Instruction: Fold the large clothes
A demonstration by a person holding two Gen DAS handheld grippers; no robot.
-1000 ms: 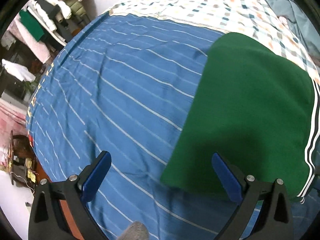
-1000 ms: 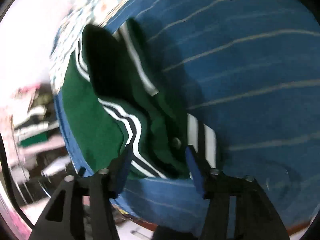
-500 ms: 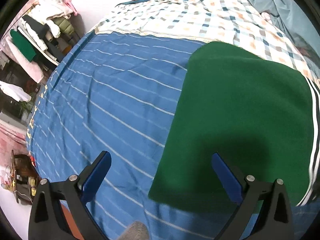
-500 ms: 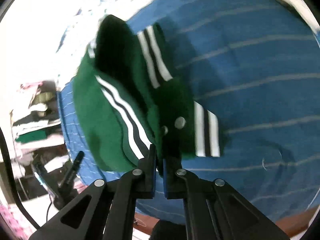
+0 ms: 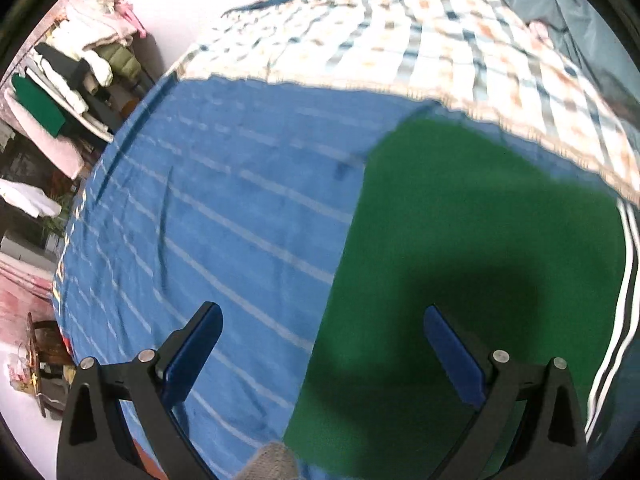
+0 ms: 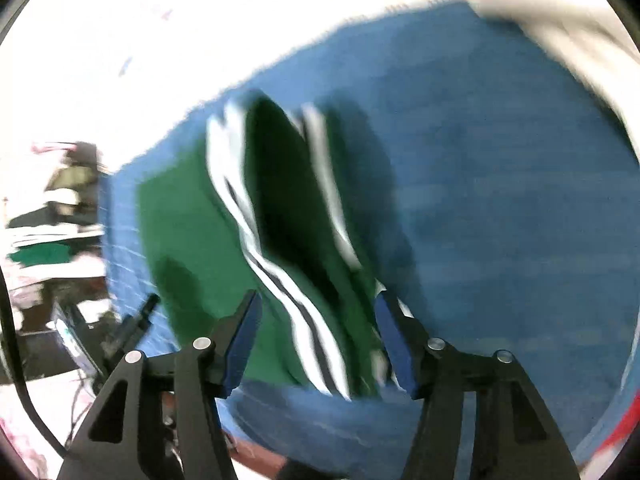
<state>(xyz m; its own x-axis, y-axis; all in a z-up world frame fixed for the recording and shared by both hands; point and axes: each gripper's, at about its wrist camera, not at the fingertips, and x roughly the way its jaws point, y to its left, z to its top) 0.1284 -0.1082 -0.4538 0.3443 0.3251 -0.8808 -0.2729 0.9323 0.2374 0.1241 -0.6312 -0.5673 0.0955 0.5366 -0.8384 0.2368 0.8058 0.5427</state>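
Green garment [image 5: 472, 248] (white-and-black side stripes) lies folded flat on the blue striped bedsheet [image 5: 224, 216].

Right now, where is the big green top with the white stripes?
In the left wrist view, the green garment with white stripes lies flat on the right side of the blue striped bedsheet, just below the checked blanket.

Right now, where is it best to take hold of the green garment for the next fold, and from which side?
Probably at the raised striped edge of the green garment, where the layers gape and stand off the blue bedsheet. Come from above with the right tongs, which are opening around that edge. The flat middle offers nothing to pinch.
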